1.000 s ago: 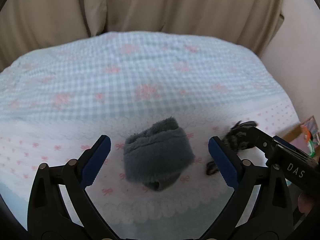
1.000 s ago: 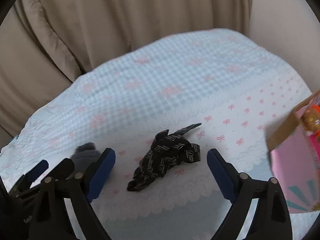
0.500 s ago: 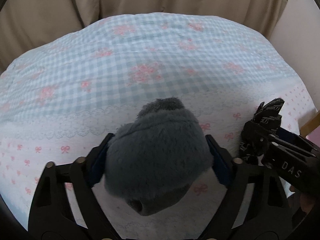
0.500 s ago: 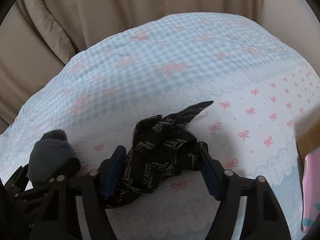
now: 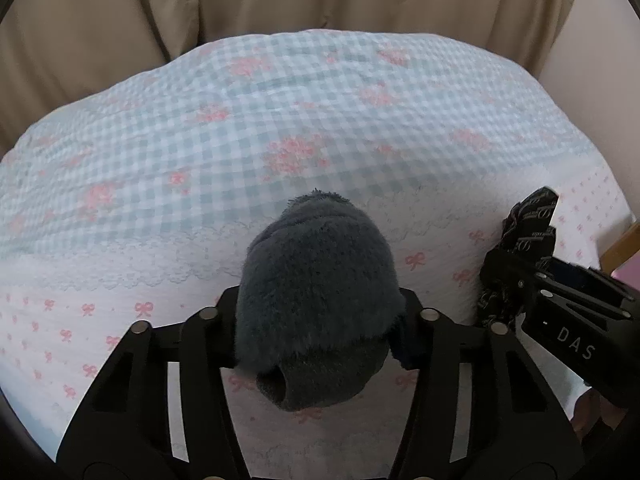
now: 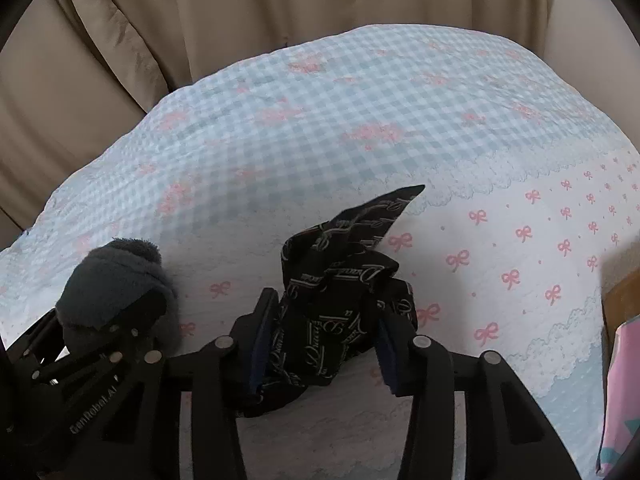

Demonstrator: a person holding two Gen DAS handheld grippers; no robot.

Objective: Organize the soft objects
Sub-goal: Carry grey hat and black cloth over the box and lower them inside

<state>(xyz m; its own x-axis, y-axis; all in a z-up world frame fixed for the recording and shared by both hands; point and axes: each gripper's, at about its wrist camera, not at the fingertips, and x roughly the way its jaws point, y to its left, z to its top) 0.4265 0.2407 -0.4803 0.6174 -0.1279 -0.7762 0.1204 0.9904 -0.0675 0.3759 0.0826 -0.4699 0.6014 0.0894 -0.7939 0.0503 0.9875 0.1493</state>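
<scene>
Now left gripper [image 5: 320, 328] pinching fluffy grey fleece roll [image 5: 316, 304], right gripper [image 6: 324, 344] clamping black patterned cloth [image 6: 340, 280] — over gingham bedspread [image 6: 360, 120], beige curtain [image 6: 280, 0] behind, pink box [image 6: 620, 392] alongside.

The pads of the left tongs [image 5: 320, 340] are covered by the grey fleece bundle [image 5: 316, 292] in the left wrist view. At the right edge there, the right tongs [image 5: 516, 280] are partly cut off. In the right wrist view, a pink box [image 6: 622, 392] is cropped by the right edge, and the lettering on the black patterned cloth [image 6: 340, 300] cannot be read.
</scene>
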